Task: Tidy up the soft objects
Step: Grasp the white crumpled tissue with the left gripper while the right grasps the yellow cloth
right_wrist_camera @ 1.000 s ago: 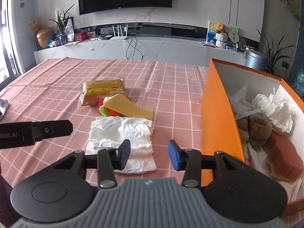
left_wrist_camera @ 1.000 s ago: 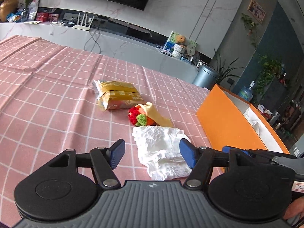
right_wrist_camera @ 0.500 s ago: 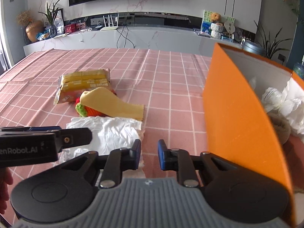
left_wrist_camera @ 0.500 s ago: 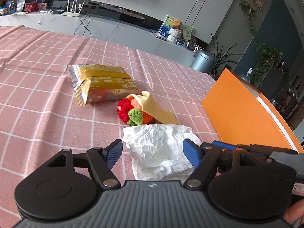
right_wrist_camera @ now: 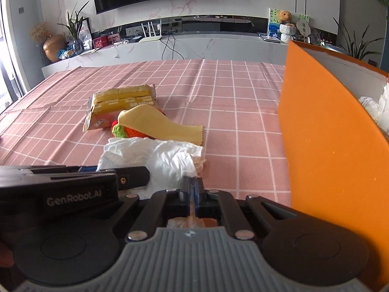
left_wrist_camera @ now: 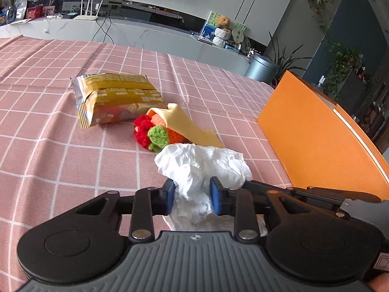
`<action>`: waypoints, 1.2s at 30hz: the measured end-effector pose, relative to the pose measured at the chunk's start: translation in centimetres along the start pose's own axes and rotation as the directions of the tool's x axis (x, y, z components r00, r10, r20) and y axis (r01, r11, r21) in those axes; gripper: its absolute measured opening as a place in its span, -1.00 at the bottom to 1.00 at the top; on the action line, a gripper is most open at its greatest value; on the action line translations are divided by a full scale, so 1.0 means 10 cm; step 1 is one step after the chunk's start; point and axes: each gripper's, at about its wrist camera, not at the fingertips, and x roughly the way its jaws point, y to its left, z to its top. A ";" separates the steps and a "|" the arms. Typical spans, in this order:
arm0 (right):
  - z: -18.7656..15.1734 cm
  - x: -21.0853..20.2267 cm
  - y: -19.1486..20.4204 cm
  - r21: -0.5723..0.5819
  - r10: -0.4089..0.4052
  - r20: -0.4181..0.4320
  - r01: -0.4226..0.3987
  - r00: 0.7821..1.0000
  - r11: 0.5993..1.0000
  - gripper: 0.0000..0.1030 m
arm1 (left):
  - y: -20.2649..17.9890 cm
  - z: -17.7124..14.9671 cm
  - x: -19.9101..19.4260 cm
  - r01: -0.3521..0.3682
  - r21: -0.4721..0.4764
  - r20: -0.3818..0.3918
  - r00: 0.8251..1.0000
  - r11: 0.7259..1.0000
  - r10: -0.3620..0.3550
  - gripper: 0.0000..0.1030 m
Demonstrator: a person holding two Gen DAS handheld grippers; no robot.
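A crumpled white tissue (left_wrist_camera: 201,163) lies on the pink checked tablecloth (left_wrist_camera: 60,160), close in front of both grippers. My left gripper (left_wrist_camera: 192,194) is closing its jaws, and both blue pads press into the near part of the tissue, which bunches up between them. My right gripper (right_wrist_camera: 192,189) is shut, pinching the near right corner of the same tissue (right_wrist_camera: 165,158). Just behind the tissue lies a crocheted red, green and orange toy (left_wrist_camera: 155,133) wrapped in a yellow cloth (right_wrist_camera: 155,124).
A yellow snack packet (left_wrist_camera: 114,97) lies behind the toy. An open orange box (right_wrist_camera: 328,146) stands close on the right, with white wrappings inside. The left gripper's housing (right_wrist_camera: 73,194) fills the lower left of the right wrist view. A person's fingertip shows at the bottom right.
Both grippers came down and forward onto the tissue. The left jaws went from wide apart to squeezing the tissue, which bunched up. The right jaws went from half open to shut.
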 end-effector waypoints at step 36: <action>0.61 0.60 0.18 0.169 0.161 0.016 -0.161 0.987 0.972 0.12 | 0.56 0.25 -0.58 -0.184 -0.095 0.162 0.967 0.978 0.197 -0.59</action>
